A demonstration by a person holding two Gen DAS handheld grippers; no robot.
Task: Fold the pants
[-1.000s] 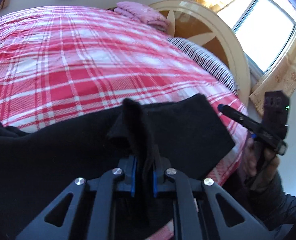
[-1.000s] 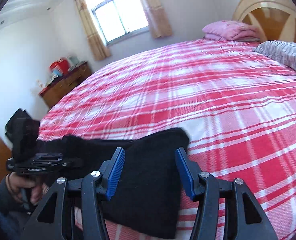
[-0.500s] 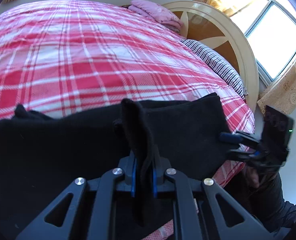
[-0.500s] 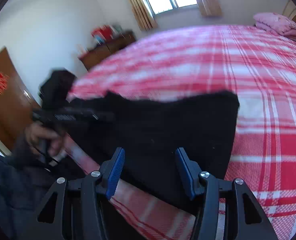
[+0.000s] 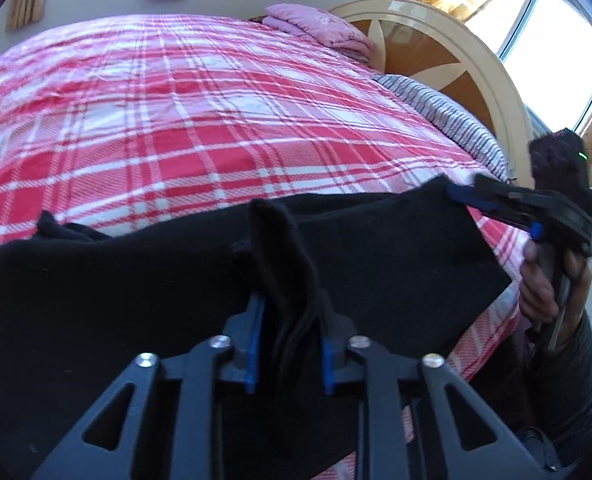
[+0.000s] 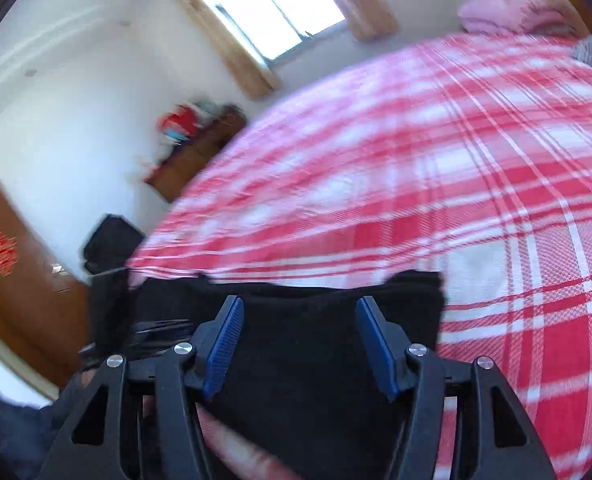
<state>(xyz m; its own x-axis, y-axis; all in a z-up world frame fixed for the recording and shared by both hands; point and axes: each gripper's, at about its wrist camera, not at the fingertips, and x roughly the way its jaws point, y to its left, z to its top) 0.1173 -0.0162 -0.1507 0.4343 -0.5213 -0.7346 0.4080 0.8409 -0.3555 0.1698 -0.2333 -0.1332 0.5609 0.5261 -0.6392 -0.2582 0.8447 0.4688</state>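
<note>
The left gripper (image 5: 287, 344) has just been opening; a bunch of the black pants (image 5: 376, 264) sits loose between its pads. The right gripper (image 6: 300, 344) opened wider, holding nothing. The pants lie low in frame on the bed (image 5: 199, 120), so this fold looks set down.

My left claw (image 5: 287, 344) is black with blue pads and silver screws; so is my right claw (image 6: 300, 344). My sleeve (image 5: 576, 392) looks dark, perhaps black.
</note>
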